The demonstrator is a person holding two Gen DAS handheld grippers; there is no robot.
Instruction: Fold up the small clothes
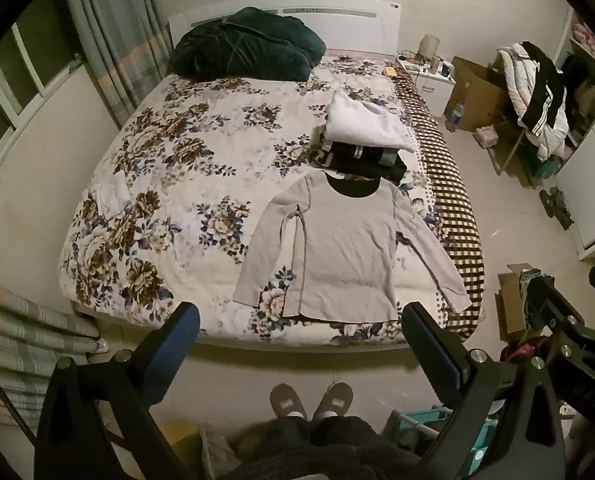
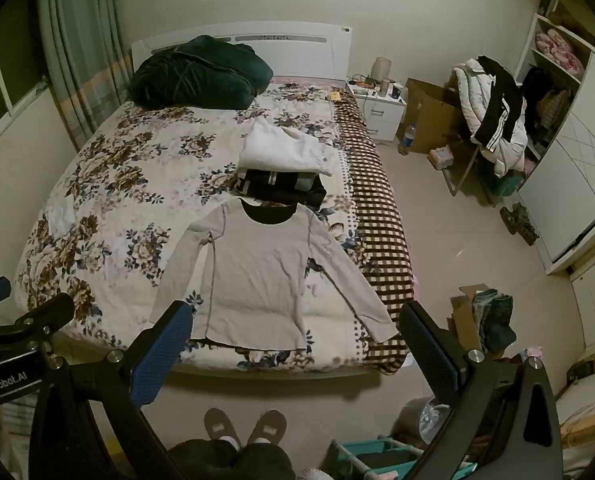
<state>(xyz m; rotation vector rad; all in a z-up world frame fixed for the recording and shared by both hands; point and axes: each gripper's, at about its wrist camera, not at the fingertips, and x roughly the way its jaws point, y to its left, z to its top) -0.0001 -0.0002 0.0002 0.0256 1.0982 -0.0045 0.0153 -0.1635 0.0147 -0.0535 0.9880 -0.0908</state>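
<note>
One big bed (image 1: pixel 169 184) with a flowery cover holds one flat, soft grey long-sleeved shirt (image 1: pixel 337 248) near its foot, just below one small stack of folded clothes (image 1: pixel 361 140), while the left gripper (image 1: pixel 301 320) and right gripper (image 2: pixel 293 320) hang wide open, holding nothing.

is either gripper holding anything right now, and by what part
Nothing is held. The left gripper and right gripper are both open and empty, above the bed's near edge; the beige shirt lies flat, untouched.
</note>
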